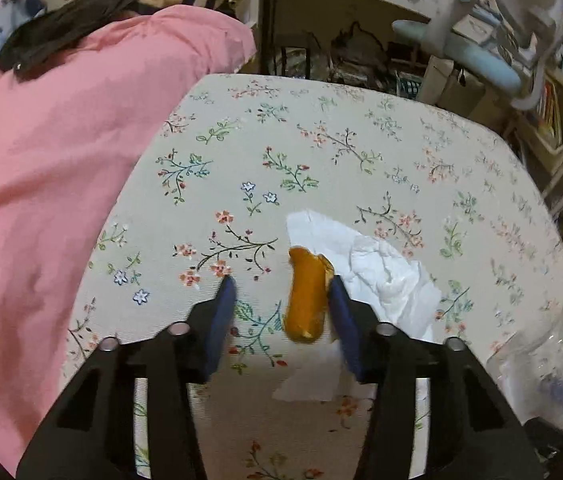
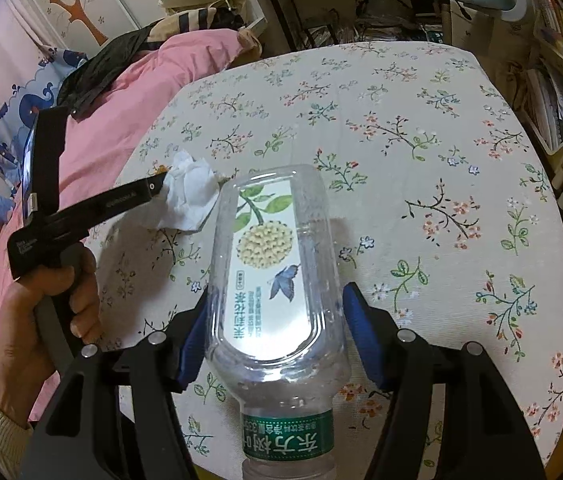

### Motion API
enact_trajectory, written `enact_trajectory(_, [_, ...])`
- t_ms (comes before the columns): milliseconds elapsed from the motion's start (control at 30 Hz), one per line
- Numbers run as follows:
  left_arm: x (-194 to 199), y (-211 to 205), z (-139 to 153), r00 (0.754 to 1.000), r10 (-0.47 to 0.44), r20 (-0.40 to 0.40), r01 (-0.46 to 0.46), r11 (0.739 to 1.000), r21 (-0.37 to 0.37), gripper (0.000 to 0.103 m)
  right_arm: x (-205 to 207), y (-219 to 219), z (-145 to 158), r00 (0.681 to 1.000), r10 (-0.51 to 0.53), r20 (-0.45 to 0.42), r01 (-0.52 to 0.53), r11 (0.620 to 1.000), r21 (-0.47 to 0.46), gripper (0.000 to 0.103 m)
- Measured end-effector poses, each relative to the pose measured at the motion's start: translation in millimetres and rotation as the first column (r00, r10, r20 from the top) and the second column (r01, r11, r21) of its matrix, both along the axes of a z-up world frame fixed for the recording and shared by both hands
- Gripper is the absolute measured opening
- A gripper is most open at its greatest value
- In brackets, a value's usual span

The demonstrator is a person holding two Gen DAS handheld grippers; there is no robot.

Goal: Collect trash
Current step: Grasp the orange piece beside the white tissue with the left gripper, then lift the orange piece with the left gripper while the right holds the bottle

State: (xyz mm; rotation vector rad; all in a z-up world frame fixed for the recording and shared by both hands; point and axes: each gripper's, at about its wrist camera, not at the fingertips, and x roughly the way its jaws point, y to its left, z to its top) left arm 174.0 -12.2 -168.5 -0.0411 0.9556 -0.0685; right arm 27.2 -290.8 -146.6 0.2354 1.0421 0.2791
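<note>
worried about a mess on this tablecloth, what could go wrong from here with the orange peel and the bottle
1. The orange peel touches only one finger of the left gripper; the other stands clear, so the peel may tip or slide out as the jaws close.
2. The white tissue lies under and beside the peel and could get pinched along or dragged.
3. The right gripper straddles the clear bottle; a gap shows at one pad, so the bottle might slip.

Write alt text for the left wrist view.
Left tongs straddle an orange peel on a floral tablecloth, one pad against it, the other clear. Crumpled white tissue lies just right of the peel; a pink blanket fills the left.
</note>
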Motion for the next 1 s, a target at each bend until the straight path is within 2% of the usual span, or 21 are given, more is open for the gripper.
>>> enact_trajectory(67, [0.2, 5.9, 0.8, 1.0, 0.001, -0.015, -0.002, 0.999, -0.043, 0.018, 0.4, 2.1, 0.2, 1.0, 0.008, 0.001, -0.008, 1.0, -0.001, 0.061])
enact_trajectory(100, [-0.6, 8.0, 1.0, 1.0, 0.003, -0.019, -0.004, 0.998, -0.056, 0.017, -0.3, 3.6, 0.5, 1.0, 0.012, 0.003, -0.012, 1.0, -0.003, 0.061])
enact_trajectory(267, [-12.5, 23.5, 4.5, 0.999, 0.014, -0.029, -0.017, 0.995, -0.101, 0.016, -5.2, 7.7, 2.2, 0.999, 0.022, 0.023, -0.022, 1.0, -0.023, 0.059])
enact_trajectory(500, [-47.1, 40.8, 32.9, 0.999, 0.038, 0.038, -0.033, 0.991, -0.13, 0.016, -9.0, 7.3, 5.3, 0.999, -0.004, 0.042, 0.004, 1.0, 0.013, 0.057])
enact_trajectory(833, [-92.5, 33.8, 62.2, 0.992, 0.032, 0.119, -0.017, 0.992, -0.122, 0.016, -21.6, 0.4, 19.9, 0.989, -0.09, 0.114, 0.077, 0.991, 0.111, 0.057])
enact_trajectory(1000, [-118.0, 26.9, 78.4, 0.985, 0.016, 0.171, -0.002, 0.997, -0.082, 0.016, -33.2, -5.0, 30.5, 0.98, -0.113, 0.165, 0.085, 0.982, 0.167, 0.057])
